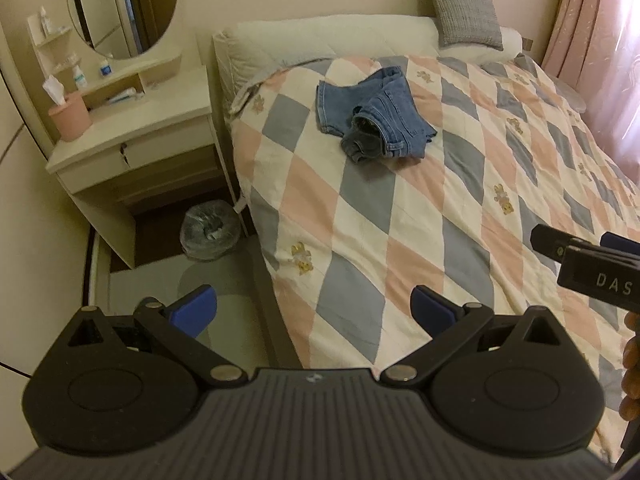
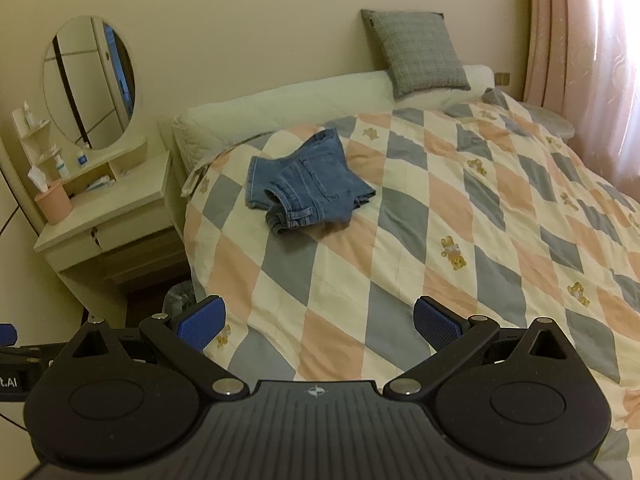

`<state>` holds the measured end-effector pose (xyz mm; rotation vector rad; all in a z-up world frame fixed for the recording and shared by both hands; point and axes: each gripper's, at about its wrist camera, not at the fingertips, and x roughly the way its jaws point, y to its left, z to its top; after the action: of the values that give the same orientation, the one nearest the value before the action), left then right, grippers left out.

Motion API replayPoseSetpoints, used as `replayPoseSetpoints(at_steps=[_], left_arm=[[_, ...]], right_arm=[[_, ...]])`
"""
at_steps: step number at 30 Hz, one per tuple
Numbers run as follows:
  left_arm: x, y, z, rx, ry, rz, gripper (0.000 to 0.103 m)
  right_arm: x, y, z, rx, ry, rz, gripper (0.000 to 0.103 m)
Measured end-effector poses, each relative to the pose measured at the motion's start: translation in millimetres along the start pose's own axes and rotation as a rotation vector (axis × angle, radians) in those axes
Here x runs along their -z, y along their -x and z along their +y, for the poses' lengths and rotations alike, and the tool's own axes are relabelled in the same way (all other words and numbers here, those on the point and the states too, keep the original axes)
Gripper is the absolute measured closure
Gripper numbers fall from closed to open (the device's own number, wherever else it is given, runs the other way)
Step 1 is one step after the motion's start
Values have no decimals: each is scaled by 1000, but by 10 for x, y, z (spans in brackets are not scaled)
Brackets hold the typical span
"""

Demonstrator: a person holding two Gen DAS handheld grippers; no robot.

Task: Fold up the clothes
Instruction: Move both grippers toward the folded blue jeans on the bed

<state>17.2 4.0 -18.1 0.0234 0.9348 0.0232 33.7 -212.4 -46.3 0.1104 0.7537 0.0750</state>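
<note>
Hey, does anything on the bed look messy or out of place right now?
Yes: the jeans lie in a crumpled heap on the checked quilt near the headboard, bunched and not folded flat. Nothing else on the bed stands out.

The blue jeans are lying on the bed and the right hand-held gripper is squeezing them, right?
Not quite. The jeans do lie on the checked quilt, but the right hand-held gripper isn't squeezing them. The right wrist view shows its blue pads wide apart, holding nothing, well short of the jeans.

Bed [image 2: 280,96] under checked quilt [image 2: 420,220], crumpled jeans [image 2: 308,184] on top.
</note>
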Motion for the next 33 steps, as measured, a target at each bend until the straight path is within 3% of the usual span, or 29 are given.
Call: replayPoseSetpoints(at_steps=[11,22,27,33], left_arm=[[-267,-418,-62,55,-64,11,1],[-806,-1188,-69,140,-119,52,1],[-1046,-1659,72,131,-142,62,1],[-1310,-2194,321,153,-147,72,1]], right_arm=[[-184,-384,-82,51,-34,38,0],[-475,-1025,-100,114,-68,86,0],[-527,-1405,58,117,53,60,0],[-535,-2088,343,180,251,59,2]])
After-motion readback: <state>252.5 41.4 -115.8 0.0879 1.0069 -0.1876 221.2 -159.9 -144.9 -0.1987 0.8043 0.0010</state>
